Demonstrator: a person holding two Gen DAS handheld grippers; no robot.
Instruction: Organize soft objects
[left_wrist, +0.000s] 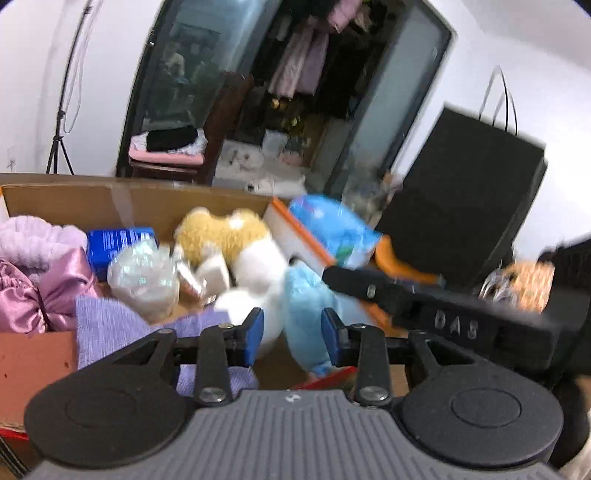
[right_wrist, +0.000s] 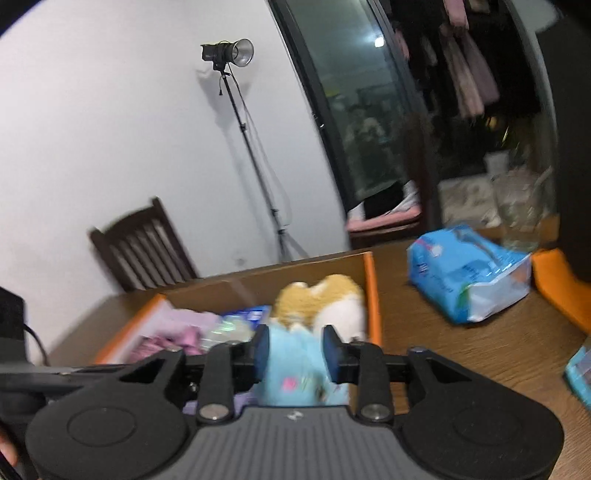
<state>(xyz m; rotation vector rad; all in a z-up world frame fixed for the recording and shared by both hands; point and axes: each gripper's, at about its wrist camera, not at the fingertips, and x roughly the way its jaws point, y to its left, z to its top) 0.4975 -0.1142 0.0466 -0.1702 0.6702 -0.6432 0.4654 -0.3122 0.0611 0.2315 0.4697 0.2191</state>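
A cardboard box (left_wrist: 74, 201) with orange flaps holds soft things: a tan and white plush dog (left_wrist: 229, 236), a light blue plush (left_wrist: 306, 314), pink satin pouches (left_wrist: 40, 291), a lilac cloth (left_wrist: 122, 325) and a blue packet (left_wrist: 114, 243). My left gripper (left_wrist: 291, 336) is open over the box, just above the white and blue plush. My right gripper (right_wrist: 295, 354) is shut on the light blue plush (right_wrist: 295, 373) and holds it over the box (right_wrist: 373, 295). In the left wrist view it (left_wrist: 406, 299) reaches in from the right.
A blue tissue pack (right_wrist: 472, 273) lies on the wooden table (right_wrist: 461, 354) right of the box. A black bag (left_wrist: 461, 192) stands behind it. A dark chair (right_wrist: 140, 251) and a light stand (right_wrist: 251, 155) are by the wall.
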